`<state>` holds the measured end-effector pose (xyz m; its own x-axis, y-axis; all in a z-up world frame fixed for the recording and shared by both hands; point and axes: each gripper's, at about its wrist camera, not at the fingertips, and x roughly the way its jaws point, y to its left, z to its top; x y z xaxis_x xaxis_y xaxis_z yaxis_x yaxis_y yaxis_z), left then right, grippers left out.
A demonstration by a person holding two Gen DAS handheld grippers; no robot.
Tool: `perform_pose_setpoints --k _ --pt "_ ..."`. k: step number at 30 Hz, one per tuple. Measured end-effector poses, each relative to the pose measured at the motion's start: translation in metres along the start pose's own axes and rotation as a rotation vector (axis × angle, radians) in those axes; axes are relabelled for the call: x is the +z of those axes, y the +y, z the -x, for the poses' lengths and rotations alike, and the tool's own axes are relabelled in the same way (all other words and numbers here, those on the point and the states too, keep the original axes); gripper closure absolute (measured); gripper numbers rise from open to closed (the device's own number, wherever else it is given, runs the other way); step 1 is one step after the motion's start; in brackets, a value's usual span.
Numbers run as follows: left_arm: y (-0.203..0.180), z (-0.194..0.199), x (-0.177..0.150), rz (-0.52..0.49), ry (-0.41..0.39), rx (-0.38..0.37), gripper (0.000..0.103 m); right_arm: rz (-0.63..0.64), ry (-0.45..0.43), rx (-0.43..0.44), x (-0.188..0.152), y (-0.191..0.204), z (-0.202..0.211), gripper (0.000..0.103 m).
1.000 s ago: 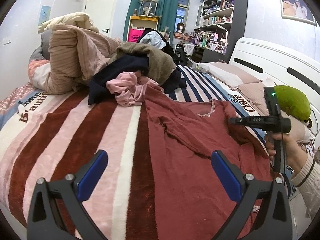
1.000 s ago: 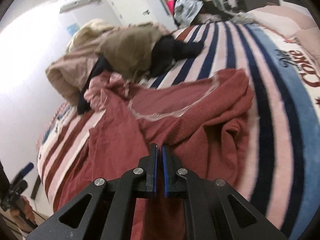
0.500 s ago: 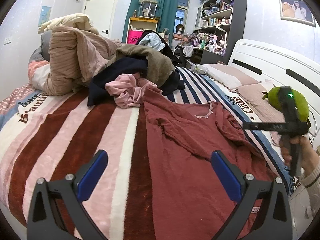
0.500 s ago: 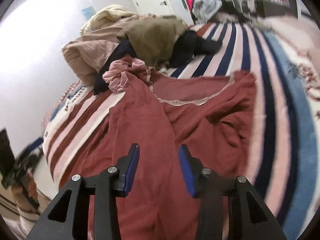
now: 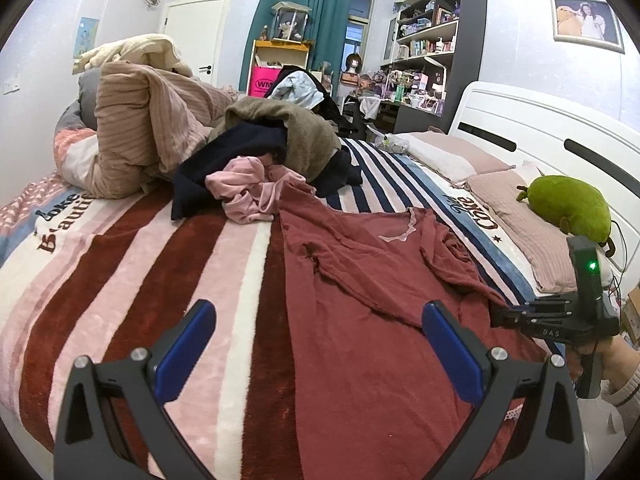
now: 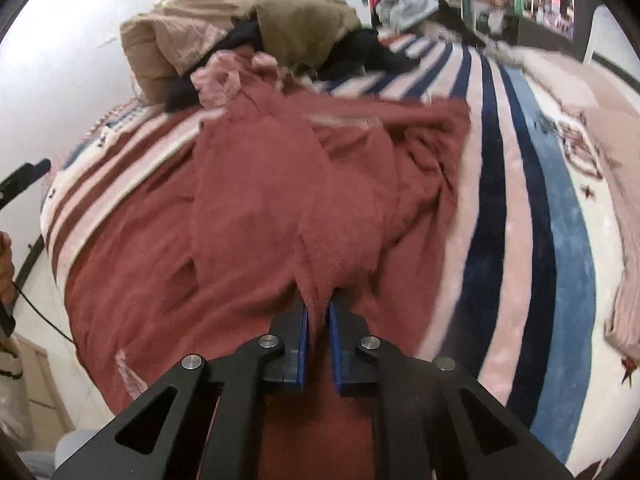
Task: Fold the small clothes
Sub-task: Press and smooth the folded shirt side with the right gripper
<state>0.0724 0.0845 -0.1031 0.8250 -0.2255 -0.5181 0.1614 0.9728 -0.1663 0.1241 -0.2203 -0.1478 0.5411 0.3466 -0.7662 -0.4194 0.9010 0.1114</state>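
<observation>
A dark red garment (image 5: 360, 288) lies spread and wrinkled on the striped bed blanket (image 5: 120, 272); it also shows in the right wrist view (image 6: 280, 184). My left gripper (image 5: 316, 344) is open and empty, hovering above the garment's near left part. My right gripper (image 6: 318, 320) is shut on a pinched fold of the red garment near its near edge. The right gripper also shows in the left wrist view (image 5: 500, 314) at the bed's right side, held by a hand.
A pile of clothes, pink (image 5: 248, 192), dark navy (image 5: 232, 148) and olive (image 5: 292, 136), and a beige quilt (image 5: 148, 128) sit at the far end. Pillows (image 5: 516, 208) and a green plush toy (image 5: 568, 208) lie by the white headboard (image 5: 560, 136).
My right gripper opened half a second ago, moved down onto the garment's near edge and closed on a fold. My left gripper stayed open and nearly still.
</observation>
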Motion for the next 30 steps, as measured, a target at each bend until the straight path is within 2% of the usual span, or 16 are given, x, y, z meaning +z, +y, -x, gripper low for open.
perform_pose_setpoints --k 4,8,13,15,16,17,21,25,30 --pt "0.005 0.003 0.001 0.014 -0.007 0.001 0.001 0.030 -0.009 0.059 0.021 0.018 -0.001 0.101" --pt "0.011 0.005 0.001 0.018 -0.006 0.004 0.001 0.007 0.014 0.166 0.039 0.034 -0.013 0.101" --pt "0.019 0.008 0.001 0.022 -0.002 0.017 0.001 -0.009 0.107 0.242 0.055 0.060 -0.049 0.096" --pt "0.022 0.008 0.001 0.025 -0.002 0.021 0.001 -0.004 0.140 0.261 0.055 0.068 -0.061 0.087" --pt "0.023 0.008 0.001 0.027 -0.001 0.023 0.001 0.005 0.157 0.280 0.054 0.072 -0.064 0.073" --pt "0.024 0.009 0.000 0.028 -0.001 0.024 0.001 0.009 0.168 0.294 0.052 0.075 -0.065 0.065" --pt "0.025 0.009 0.000 0.027 0.000 0.024 0.001 0.036 0.125 0.308 0.048 0.076 -0.040 0.065" --pt "0.026 0.008 0.000 0.029 0.001 0.018 0.001 0.047 0.106 0.282 0.036 0.069 -0.014 0.065" --pt "0.020 0.008 0.001 0.028 -0.001 0.006 0.001 0.112 0.177 0.327 0.011 0.084 -0.012 0.065"
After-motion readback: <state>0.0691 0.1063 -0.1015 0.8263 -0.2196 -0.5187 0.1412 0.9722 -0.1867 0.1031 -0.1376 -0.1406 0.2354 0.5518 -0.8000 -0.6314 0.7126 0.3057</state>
